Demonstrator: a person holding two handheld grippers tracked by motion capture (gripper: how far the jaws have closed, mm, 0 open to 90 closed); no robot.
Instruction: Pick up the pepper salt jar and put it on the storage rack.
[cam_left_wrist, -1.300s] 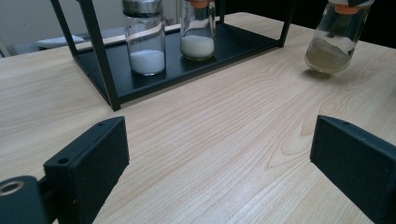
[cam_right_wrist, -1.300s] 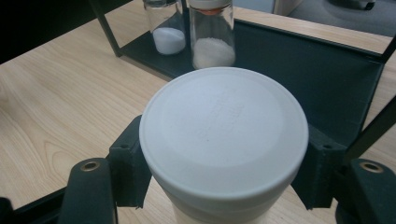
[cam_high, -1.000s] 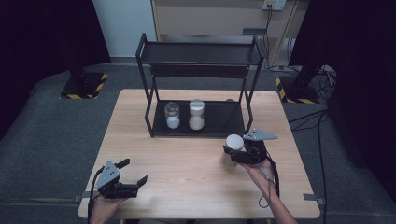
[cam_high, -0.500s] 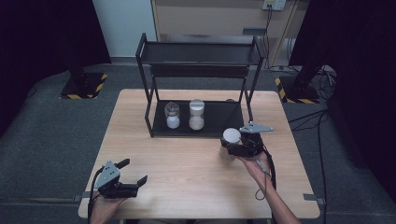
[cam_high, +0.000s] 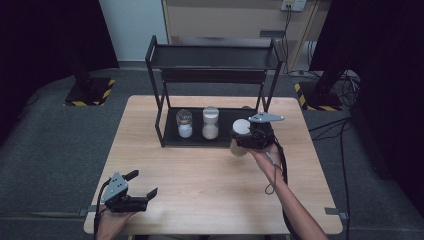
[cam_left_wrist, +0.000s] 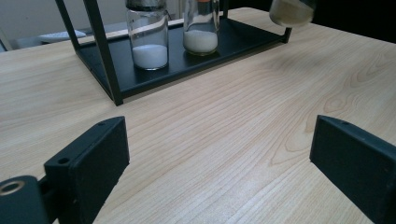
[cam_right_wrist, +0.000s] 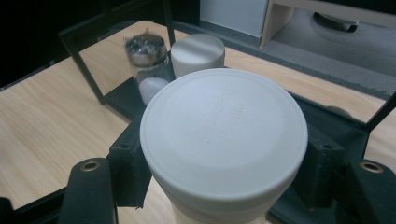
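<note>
The right gripper (cam_high: 243, 140) pinches a white-lidded jar (cam_right_wrist: 224, 140) between its fingers; the left gripper (cam_high: 142, 185) stands spread, holding nothing.

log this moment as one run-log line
right gripper: shut on white-lidded jar, lifted by rack | left gripper: open, empty | rack lower shelf: two jars

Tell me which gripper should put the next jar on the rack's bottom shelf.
Right: the right gripper already grips the white-lidded jar beside the rack; the left gripper sits open, far away.
</note>
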